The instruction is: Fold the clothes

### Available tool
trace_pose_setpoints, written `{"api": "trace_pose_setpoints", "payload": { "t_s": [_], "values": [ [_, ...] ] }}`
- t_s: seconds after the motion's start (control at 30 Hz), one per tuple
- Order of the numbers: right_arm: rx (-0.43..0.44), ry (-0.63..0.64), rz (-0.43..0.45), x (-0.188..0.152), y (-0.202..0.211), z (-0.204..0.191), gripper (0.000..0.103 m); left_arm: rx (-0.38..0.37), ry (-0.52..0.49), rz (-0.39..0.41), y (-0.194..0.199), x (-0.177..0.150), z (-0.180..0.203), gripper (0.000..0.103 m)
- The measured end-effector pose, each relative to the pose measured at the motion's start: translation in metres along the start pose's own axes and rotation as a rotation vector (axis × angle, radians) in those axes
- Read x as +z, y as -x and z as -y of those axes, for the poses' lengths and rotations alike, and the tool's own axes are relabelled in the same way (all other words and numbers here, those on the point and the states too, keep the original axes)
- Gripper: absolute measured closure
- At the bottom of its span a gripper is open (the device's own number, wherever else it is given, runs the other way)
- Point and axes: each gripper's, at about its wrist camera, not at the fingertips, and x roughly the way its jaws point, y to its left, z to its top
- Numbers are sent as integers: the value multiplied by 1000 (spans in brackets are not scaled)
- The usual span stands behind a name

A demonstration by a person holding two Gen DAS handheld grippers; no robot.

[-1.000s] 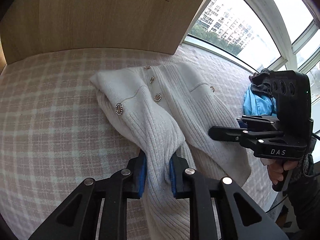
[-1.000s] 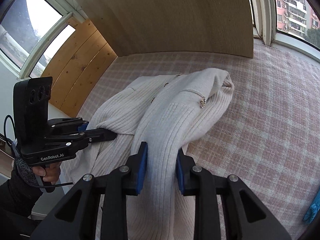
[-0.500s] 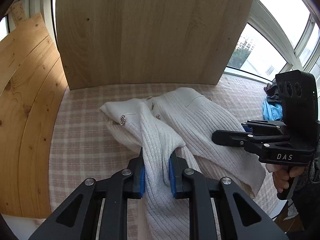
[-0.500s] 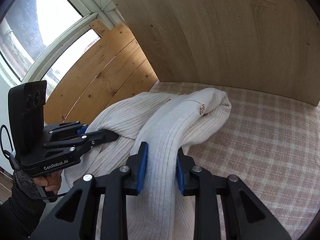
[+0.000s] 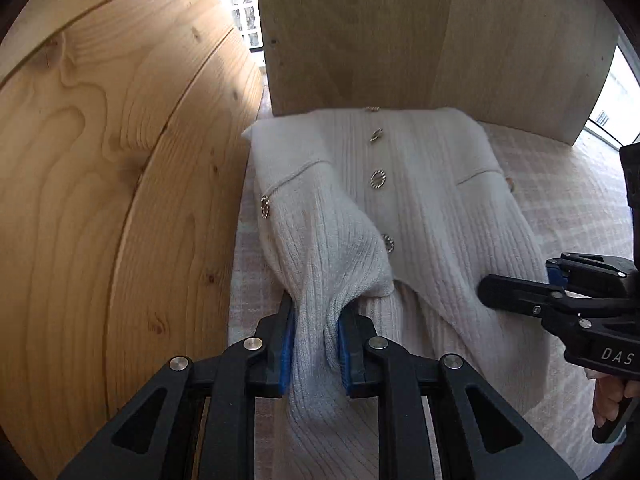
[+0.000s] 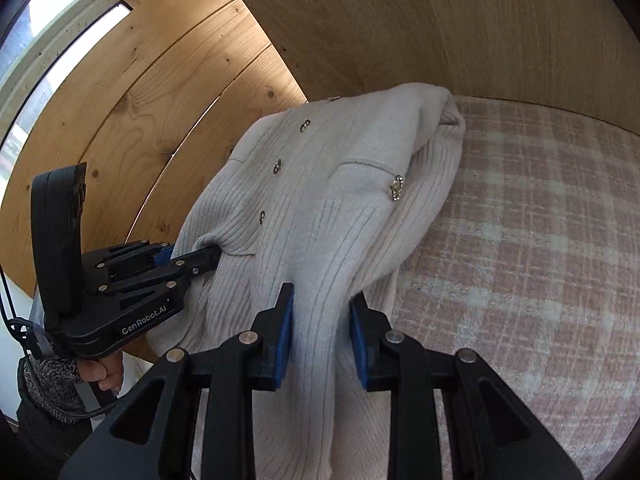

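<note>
A cream ribbed cardigan [image 5: 424, 208] with ring-shaped metal buttons lies folded on the pink plaid surface [image 5: 576, 184], its far edge against the wooden boards. My left gripper [image 5: 316, 320] is shut on a bunched fold at the garment's near left side. My right gripper [image 6: 322, 308] is shut on a fold of the same cardigan [image 6: 332, 184] at its near right side. Each gripper shows in the other's view: the right gripper [image 5: 492, 292] at the cardigan's right edge, the left gripper [image 6: 212, 254] at its left edge.
A pale wooden panel [image 5: 420, 28] stands upright behind the cardigan. Slanted pine boards [image 5: 100, 180] wall off the left side. Windows [image 6: 48, 12] lie beyond the boards. The plaid surface [image 6: 540, 220] stretches away to the right. A person's hand [image 6: 100, 372] holds the left gripper's handle.
Both grippers have carried the cardigan leftward across the surface toward the pine boards and the upright panel. The blue clothing at the right has left the view. Both grips have held.
</note>
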Motion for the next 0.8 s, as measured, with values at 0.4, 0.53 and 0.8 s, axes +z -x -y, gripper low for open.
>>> {"api": "trace_pose_setpoints", "payload": {
  "t_s": [0.4, 0.53, 0.8],
  "values": [
    [-19, 68, 38, -23, 73, -2, 63, 150, -59, 37, 33, -25, 5, 71],
    [-21, 97, 68, -24, 82, -7, 65, 129, -36, 110, 68, -34, 4, 71],
    [-173, 172, -113, -44, 30, -24, 65, 66, 16, 79, 65, -53, 3, 70]
  ]
}}
